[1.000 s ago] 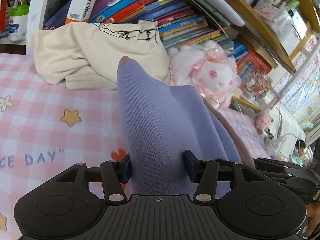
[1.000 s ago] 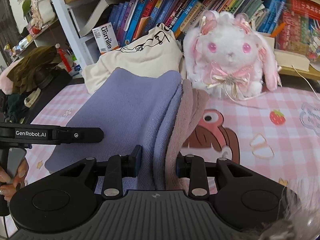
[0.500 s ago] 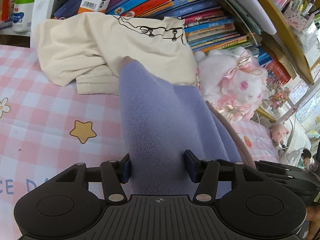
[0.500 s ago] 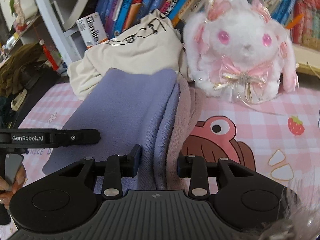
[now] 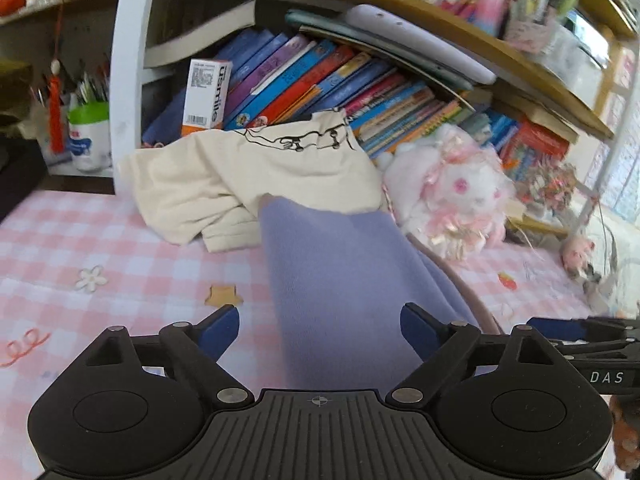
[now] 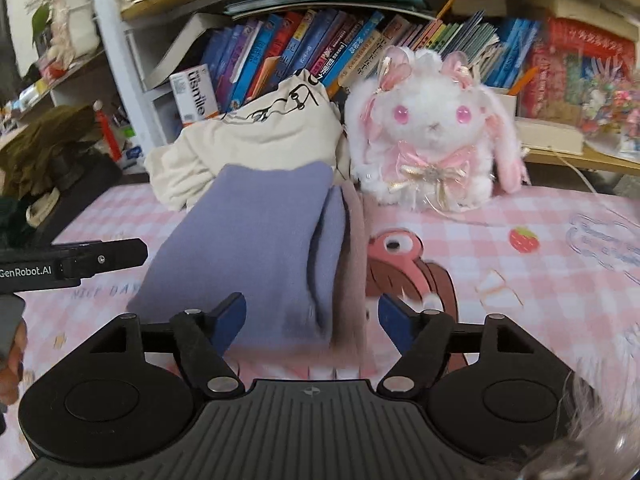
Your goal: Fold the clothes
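Both tongs spread wide. Left tongs (image 5: 320,330) are gaping, blue pads well off either side of the folded lavender knit garment (image 5: 344,280), not touching it. Right tongs (image 6: 312,316) are likewise gaping, the garment's near end (image 6: 256,248) lying between the fingers with a gap on each side; nothing is being gripped.

The garment is lying on the pink checked desk mat (image 5: 80,248), folded into a long stack, a mauve-pink layer (image 6: 354,264) showing along its right edge. Its far end is touching or overlapping the crumpled cream t-shirt (image 5: 248,176), which has a black line drawing and is sitting against the books (image 5: 320,80) on the lower shelf. In the right wrist view the near edge of the garment is blurred.

A white-and-pink plush bunny (image 6: 432,136) is sitting just right of the cream shirt, near the garment's far right corner; can't tell if it is touching. An orange-and-white usmile box (image 5: 206,96) is standing upright among the books behind the shirt. A green-and-white pen cup (image 5: 88,136) is standing left of the white shelf post.

The left handle, marked GenRobot.AI (image 6: 72,264), is showing at the left of the right wrist view, with the person's fingers (image 6: 12,364) below it.
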